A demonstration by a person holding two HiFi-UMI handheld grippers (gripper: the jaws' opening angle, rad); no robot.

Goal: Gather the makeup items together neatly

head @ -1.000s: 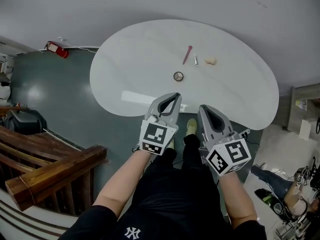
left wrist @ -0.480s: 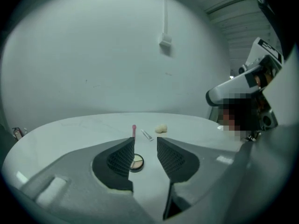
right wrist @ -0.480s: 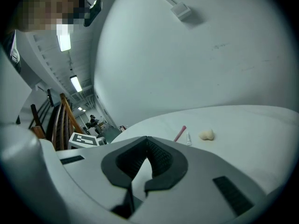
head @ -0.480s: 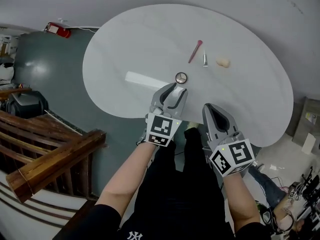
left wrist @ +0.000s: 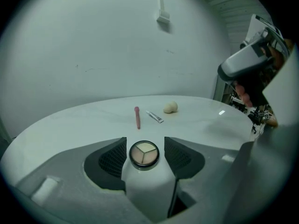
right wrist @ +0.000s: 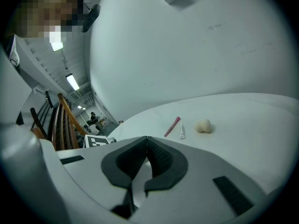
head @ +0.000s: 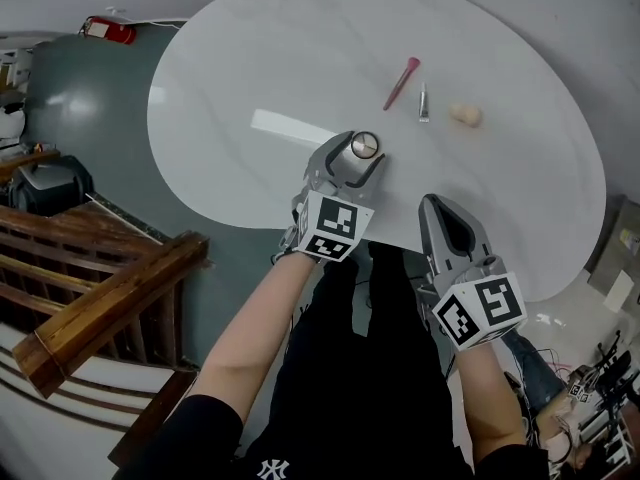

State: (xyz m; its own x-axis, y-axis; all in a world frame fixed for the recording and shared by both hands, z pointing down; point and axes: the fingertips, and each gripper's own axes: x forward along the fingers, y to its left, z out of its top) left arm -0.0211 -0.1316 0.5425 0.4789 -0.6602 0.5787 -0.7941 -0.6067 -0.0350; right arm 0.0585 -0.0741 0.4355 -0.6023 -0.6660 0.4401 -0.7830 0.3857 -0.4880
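Observation:
A round compact (head: 365, 145) with three pale shades lies near the front of the white oval table (head: 250, 58). My left gripper (head: 360, 151) stands around it. Its jaws have just been opening, and the compact (left wrist: 144, 153) sits between the pads (left wrist: 113, 158) with a thin gap on each side. Farther back lie a pink tube (head: 401, 83), a small silver tube (head: 423, 102) and a beige sponge (head: 464, 114), close together. My right gripper (head: 441, 204) is shut and empty over the table's near edge. Its own view shows the pink tube (right wrist: 172, 126) and the sponge (right wrist: 202, 125) ahead.
The table's front edge runs just under both grippers, with the person's dark trousers (head: 350, 368) below it. A wooden railing (head: 100, 298) stands at the left. A red fire extinguisher (head: 110, 30) lies on the grey floor at the far left.
Both grippers have come down and forward to the table. The left jaws, shut a second ago, now stand open around the compact. The right jaws stay shut.

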